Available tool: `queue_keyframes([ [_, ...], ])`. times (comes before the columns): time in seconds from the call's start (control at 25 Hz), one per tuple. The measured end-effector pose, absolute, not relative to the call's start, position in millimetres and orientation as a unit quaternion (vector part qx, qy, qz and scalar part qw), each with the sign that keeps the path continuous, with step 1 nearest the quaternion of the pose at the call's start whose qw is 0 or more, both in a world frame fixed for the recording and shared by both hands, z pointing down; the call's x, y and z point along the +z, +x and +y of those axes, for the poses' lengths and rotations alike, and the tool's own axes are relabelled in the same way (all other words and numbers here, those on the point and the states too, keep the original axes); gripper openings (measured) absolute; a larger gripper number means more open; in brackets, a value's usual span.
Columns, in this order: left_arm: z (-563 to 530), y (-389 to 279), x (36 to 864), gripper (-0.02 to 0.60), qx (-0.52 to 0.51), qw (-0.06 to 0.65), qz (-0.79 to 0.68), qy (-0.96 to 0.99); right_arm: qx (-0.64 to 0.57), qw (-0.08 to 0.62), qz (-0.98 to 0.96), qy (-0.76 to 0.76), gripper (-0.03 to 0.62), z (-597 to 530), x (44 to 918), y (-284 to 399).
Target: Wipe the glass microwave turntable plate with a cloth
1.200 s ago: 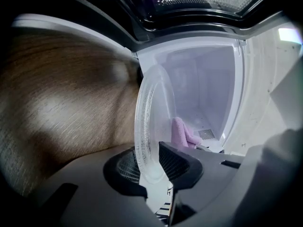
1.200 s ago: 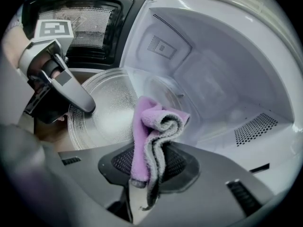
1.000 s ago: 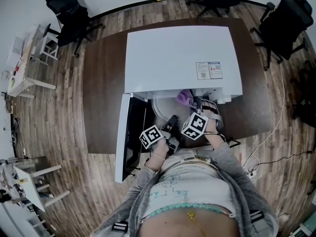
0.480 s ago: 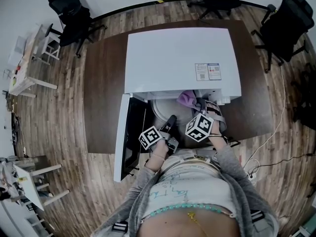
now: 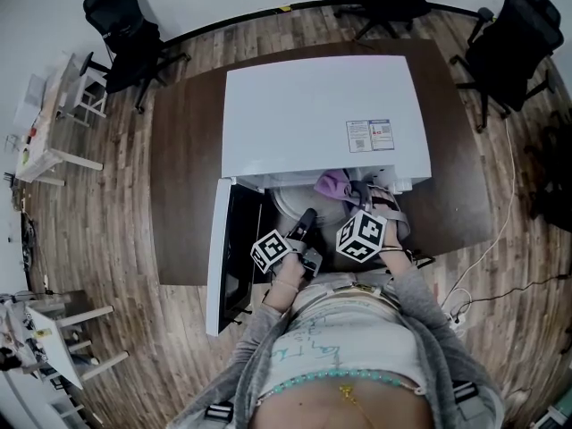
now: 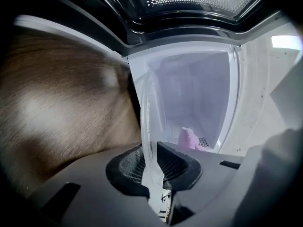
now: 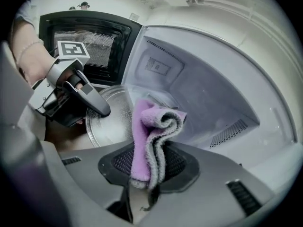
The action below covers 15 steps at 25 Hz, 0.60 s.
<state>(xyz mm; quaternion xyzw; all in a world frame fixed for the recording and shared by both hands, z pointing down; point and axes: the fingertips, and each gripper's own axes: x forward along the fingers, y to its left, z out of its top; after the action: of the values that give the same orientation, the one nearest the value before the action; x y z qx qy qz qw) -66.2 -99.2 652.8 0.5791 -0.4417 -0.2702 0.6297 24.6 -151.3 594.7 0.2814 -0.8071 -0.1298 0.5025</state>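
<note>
Standing close at the desk (image 5: 183, 195), person in grey sleeves (image 5: 429, 320), one set of tongs in each hand.

Left tongs (image 6: 152, 168): closing on the rim of the glass turntable plate (image 6: 147, 122). The rim sits pinched between the pads. Plate is held on edge, off the oven floor, at the open mouth of the microwave (image 5: 322, 114).

Right tongs (image 7: 150, 171): clamped on a folded purple cloth (image 7: 149, 131), with the fold sticking up past the pads. Cloth is just beside the plate's face, on its right in the head view. Contact between them cannot be told.

Microwave is white and sits mid-desk. Its door (image 5: 221, 248) is swung fully open toward the left in the head view, its cavity pale and lit.

Beyond the desk are black office chairs (image 5: 121, 21) on a wood floor (image 5: 116, 150).
</note>
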Motion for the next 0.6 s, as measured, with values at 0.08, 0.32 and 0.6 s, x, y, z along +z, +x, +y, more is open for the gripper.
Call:
queue_keyframes([
  [0.08,-103.0,-67.6,651.1,0.068,-0.269,0.626,-0.442,0.583,-0.132,0.504,-0.806,0.281,0.120,-151.8,593.9,25.7],
  [0.32,-116.2,-73.4,652.5,0.067,-0.273,0.627,-0.447,0.576,-0.139,0.507,-0.803,0.280,0.120,-153.2,592.9,28.3],
  [0.6,-137.9,-90.2,644.5,0.066,-0.291,0.622,-0.455,0.567,-0.140,0.511,-0.799,0.284,0.120,-154.1,589.0,32.2],
])
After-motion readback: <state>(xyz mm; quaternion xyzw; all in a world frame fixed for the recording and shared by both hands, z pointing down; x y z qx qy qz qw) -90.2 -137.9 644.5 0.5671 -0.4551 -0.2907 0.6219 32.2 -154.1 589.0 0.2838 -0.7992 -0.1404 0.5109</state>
